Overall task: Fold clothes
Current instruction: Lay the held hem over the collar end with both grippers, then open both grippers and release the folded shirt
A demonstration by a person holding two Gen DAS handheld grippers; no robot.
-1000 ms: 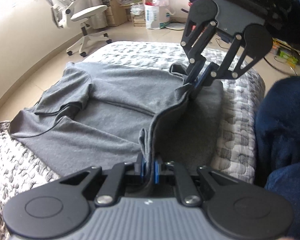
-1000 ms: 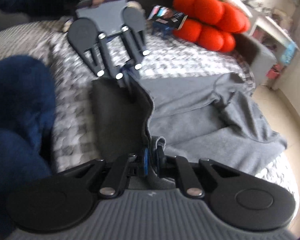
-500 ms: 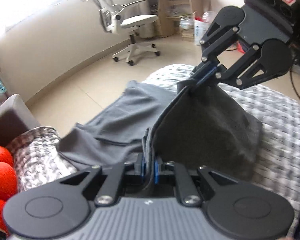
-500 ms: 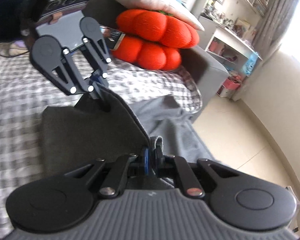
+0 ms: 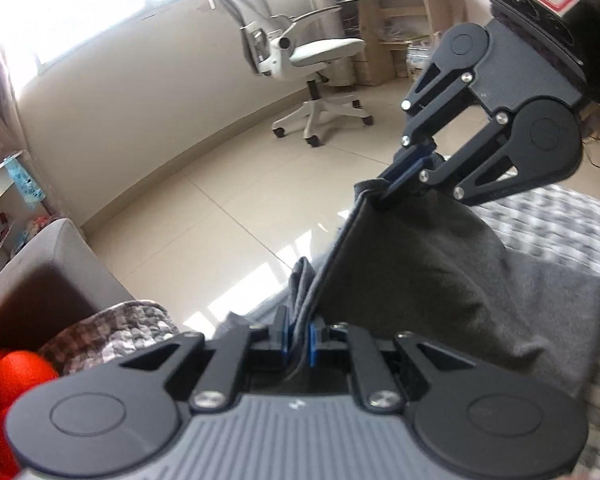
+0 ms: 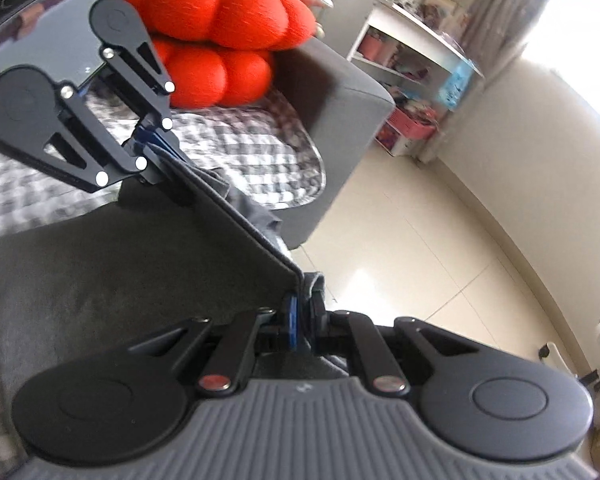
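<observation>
One grey garment, taut-edged, lifted

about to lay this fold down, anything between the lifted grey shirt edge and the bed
Nothing visible does. Both claws, left and right, clamp the grey fabric shirt, and only its own lower half lies on the checkered quilt.

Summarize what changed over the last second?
Both claws, left and right, lifted the gray garment's edge high off the checkered cover; the garment, spread out earlier, now hangs taut between them. Unchanged: both clamped on the same edge.
</observation>
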